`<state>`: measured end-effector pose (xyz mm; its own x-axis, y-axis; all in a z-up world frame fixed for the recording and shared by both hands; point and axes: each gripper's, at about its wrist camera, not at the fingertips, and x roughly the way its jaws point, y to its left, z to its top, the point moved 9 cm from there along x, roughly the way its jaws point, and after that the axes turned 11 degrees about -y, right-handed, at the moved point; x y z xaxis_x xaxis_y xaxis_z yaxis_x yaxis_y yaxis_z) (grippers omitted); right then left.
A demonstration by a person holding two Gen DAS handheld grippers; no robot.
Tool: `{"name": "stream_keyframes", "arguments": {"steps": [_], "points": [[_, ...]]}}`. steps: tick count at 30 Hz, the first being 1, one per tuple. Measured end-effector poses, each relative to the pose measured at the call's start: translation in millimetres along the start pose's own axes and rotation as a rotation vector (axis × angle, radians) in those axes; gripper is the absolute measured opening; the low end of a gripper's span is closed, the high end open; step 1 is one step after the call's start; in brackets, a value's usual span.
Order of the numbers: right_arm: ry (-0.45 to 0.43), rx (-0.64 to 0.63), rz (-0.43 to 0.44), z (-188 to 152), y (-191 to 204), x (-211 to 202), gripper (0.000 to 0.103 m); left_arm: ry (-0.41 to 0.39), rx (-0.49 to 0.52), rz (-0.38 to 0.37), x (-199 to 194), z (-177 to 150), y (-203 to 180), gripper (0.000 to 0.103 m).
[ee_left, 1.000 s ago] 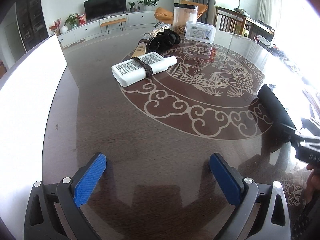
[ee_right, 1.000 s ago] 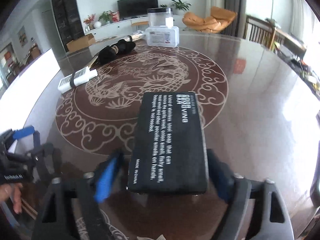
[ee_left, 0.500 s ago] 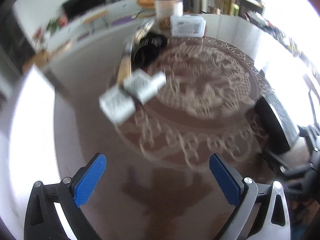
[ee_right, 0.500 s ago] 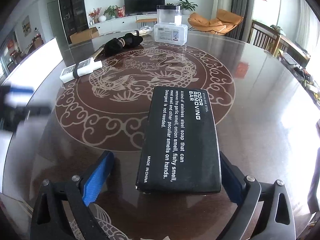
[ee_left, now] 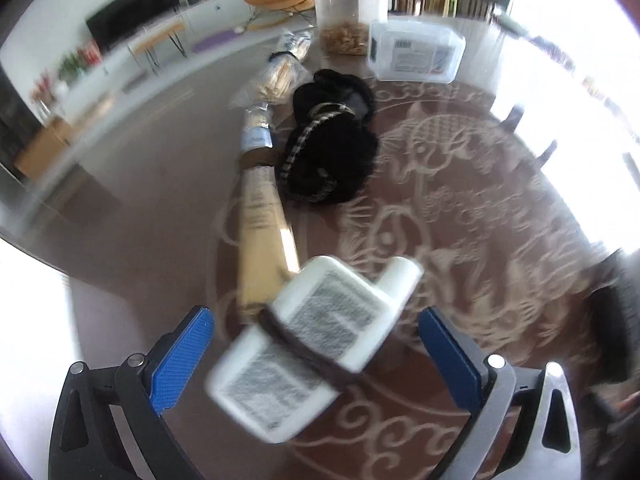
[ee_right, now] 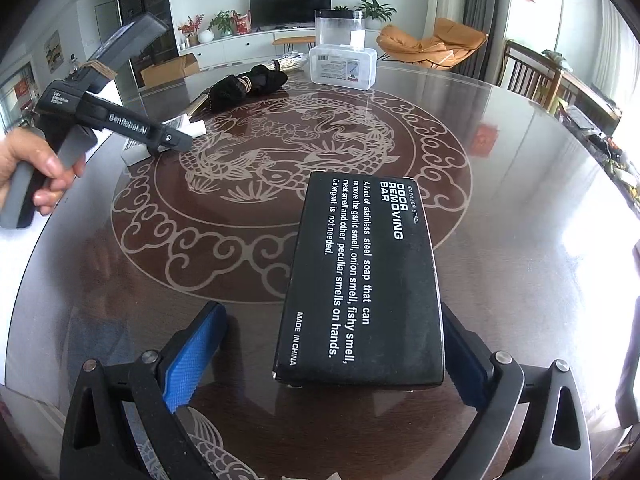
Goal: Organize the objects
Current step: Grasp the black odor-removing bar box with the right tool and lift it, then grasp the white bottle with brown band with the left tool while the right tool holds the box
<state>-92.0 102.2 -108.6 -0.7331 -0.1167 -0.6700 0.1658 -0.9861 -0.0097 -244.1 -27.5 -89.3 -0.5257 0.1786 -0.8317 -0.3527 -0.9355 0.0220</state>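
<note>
Motion blur smears the white bottle's (ee_left: pixel 316 344) label beyond reading.

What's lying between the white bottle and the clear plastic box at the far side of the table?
In the left wrist view, a black fuzzy bundle lies between the white bottle and the clear plastic box.

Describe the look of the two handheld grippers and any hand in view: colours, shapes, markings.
Both tools have black, angular finger frames with triangular cut-outs, silver bolts and ribbed blue pads. Seen from the right wrist camera, the left gripper has a black body with white "GenRobot.AI" lettering and a grey handle. The bare left hand shows no sleeve. No cables are visible. The right gripper looks the same close up.
</note>
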Motion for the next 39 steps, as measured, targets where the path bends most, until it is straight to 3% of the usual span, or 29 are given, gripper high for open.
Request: {"name": "stream_keyframes", "arguments": {"steps": [5,8,10,11,15,17,19,20,23,24,25,26,30,32,38,39], "points": [[0.0,0.001,-0.001,-0.1,0.2,-0.4,0.1,-0.013,0.084,-0.075,-9.0,-13.5,-28.4,0.102],[0.0,0.002,-0.002,-0.3,0.0,0.2,0.1,-0.04,0.058,-0.062,-21.0,-17.9,-31.2,0.08],[0.0,0.002,-0.003,-0.4,-0.2,0.1,0.1,-0.046,0.046,-0.056,-29.8,-20.5,-32.6,0.058],[0.0,0.004,-0.005,-0.4,-0.3,0.1,0.1,-0.041,0.042,-0.049,-31.9,-22.6,-35.8,0.055],[0.0,0.004,-0.006,-0.5,-0.4,-0.2,0.1,-0.016,0.017,-0.022,-35.3,-34.5,-43.9,0.056],[0.001,0.005,-0.007,-0.6,-0.3,-0.2,0.1,-0.009,0.031,-0.037,-34.8,-37.5,-51.2,0.066],[0.001,0.006,-0.007,-0.7,-0.2,-0.4,0.1,0.0,0.05,-0.049,-31.2,-41.0,-57.0,0.095],[0.001,0.007,-0.007,-0.7,-0.5,-0.5,0.1,0.02,0.053,-0.051,-28.9,-45.2,-58.7,0.103],[-0.003,0.017,0.001,-0.4,-0.9,-1.1,0.1,0.005,0.05,-0.05,-29.4,-44.9,-62.3,0.103],[-0.006,0.024,0.006,-0.3,-2.0,-1.9,0.1,-0.016,0.049,-0.048,-32.8,-42.5,-62.4,0.092],[-0.011,0.036,0.017,0.3,-2.9,-2.7,0.1,-0.037,0.049,-0.047,-36.3,-39.2,-62.7,0.066],[-0.014,0.054,0.033,0.7,-4.5,-4.1,0.1,-0.052,0.045,-0.039,-40.4,-35.6,-61.8,0.051],[0.022,0.248,0.155,1.7,-22.4,-16.6,0.1,-0.072,0.013,-0.011,-48.6,-41.7,-60.2,0.052],[0.044,0.338,0.17,5.7,-36.8,-22.2,0.1,-0.079,-0.022,-0.005,-52.0,-46.2,-59.7,0.052],[0.185,0.187,0.163,30.7,-12.5,-9.3,0.099,-0.161,-0.14,-0.009,-70.2,-66.6,-70.8,0.052],[0.204,0.148,0.127,31.3,-11.1,-3.4,0.085,-0.177,-0.156,-0.01,-73.4,-72.6,-74.1,0.052]]}}
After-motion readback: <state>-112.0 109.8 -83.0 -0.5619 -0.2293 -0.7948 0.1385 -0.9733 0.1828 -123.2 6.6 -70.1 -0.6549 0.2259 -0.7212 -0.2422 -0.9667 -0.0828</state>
